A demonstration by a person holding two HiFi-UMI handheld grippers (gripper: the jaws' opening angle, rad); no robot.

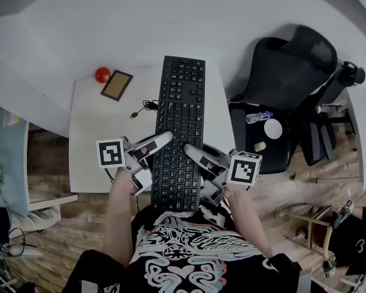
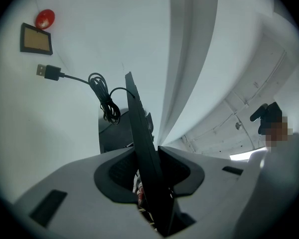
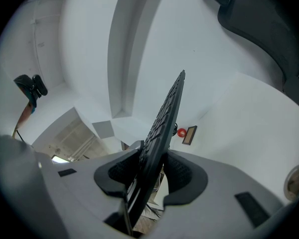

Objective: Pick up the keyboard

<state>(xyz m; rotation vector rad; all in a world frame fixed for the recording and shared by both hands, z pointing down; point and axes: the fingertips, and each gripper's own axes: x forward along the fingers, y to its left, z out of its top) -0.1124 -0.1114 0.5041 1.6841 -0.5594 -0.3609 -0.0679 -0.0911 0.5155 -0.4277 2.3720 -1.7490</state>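
Keyboard (image 1: 180, 133) near end clamped both sides: left gripper (image 1: 163, 138) & right gripper (image 1: 190, 148) each pinch a long edge, top & underside. Hangs over white table (image 1: 91, 133), apparently lifted clear; pickup prob. nearly done, cable (image 1: 147, 107) w/ plug lying on table.

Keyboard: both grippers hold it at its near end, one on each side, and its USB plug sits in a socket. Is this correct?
Not quite. The USB plug is in no socket: it is free, seen against the table, as the left gripper view shows. The rest holds: the left gripper and the right gripper hold the keyboard at its near end, one on each side.
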